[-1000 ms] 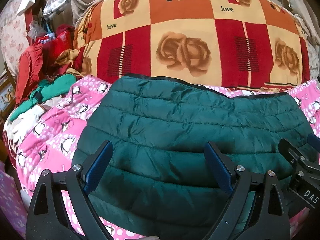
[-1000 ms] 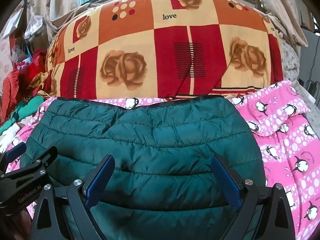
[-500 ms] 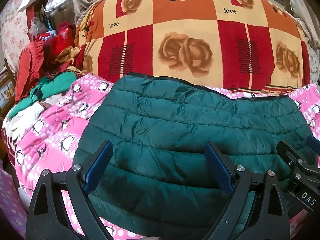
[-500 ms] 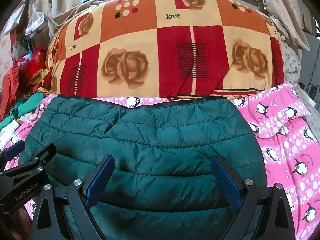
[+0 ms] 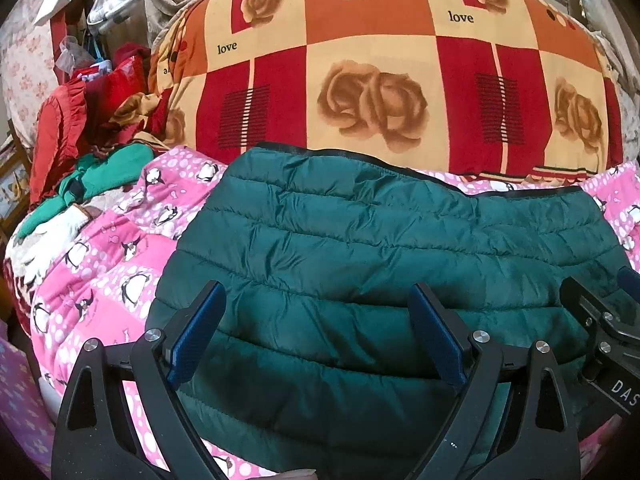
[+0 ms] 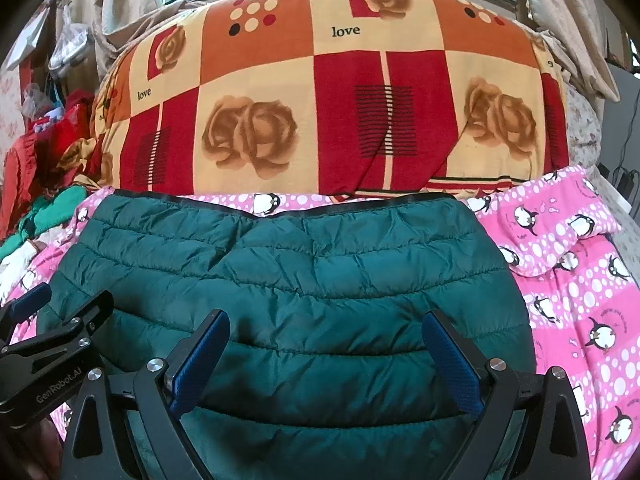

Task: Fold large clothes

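A dark green quilted puffer jacket (image 5: 360, 248) lies folded flat on a pink penguin-print blanket (image 5: 104, 264); it also shows in the right wrist view (image 6: 288, 280). My left gripper (image 5: 318, 322) is open and empty, above the jacket's near left part. My right gripper (image 6: 326, 344) is open and empty, above the jacket's near right part. The right gripper shows at the right edge of the left wrist view (image 5: 600, 320), and the left gripper at the left edge of the right wrist view (image 6: 56, 328).
A large rolled quilt with red, orange and cream rose squares (image 5: 380, 72) lies just behind the jacket, also in the right wrist view (image 6: 340, 100). A heap of red and green clothes (image 5: 88, 140) sits at the left. The pink blanket (image 6: 580, 280) extends right.
Both views have shifted slightly, so the jacket and quilt sit a little lower and nearer in frame. Both grippers stay open; the jacket has not moved.
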Demonstrator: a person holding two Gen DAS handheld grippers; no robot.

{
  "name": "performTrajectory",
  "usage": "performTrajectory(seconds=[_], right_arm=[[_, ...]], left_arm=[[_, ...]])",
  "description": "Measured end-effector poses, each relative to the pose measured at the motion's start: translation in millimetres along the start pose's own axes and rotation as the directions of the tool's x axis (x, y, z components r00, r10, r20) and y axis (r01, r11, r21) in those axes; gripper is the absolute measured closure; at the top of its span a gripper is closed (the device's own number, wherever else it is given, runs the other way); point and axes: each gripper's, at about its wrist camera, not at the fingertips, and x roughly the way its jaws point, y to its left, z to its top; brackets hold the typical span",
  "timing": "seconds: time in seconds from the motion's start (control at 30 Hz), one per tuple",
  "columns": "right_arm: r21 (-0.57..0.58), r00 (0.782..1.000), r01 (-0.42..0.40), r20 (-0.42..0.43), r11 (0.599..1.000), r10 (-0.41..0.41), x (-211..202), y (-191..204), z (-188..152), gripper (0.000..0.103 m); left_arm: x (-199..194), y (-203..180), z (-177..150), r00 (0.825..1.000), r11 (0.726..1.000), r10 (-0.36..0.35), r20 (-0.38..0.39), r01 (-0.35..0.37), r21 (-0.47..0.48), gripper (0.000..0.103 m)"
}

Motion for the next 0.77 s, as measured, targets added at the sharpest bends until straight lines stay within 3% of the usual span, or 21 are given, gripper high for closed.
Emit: performTrajectory(seconds=[0.5,0.77], right_arm=[[0.004,1.0,0.009,0.0,1.0,-0.009,2.5,-2.7,2.9,0.007],[-0.002,1.0,0.004,-0.004,1.0,-0.004,4.1,-2.0,3.1,0.007]], left_arm=[[7.6,2.2,2.1,1.0,1.0,-0.014,-0.014,0.014,-0.005,0.011],[4.8,2.0,2.2,0.999,0.999,-0.038,0.018,0.038,0.015,0.011]])
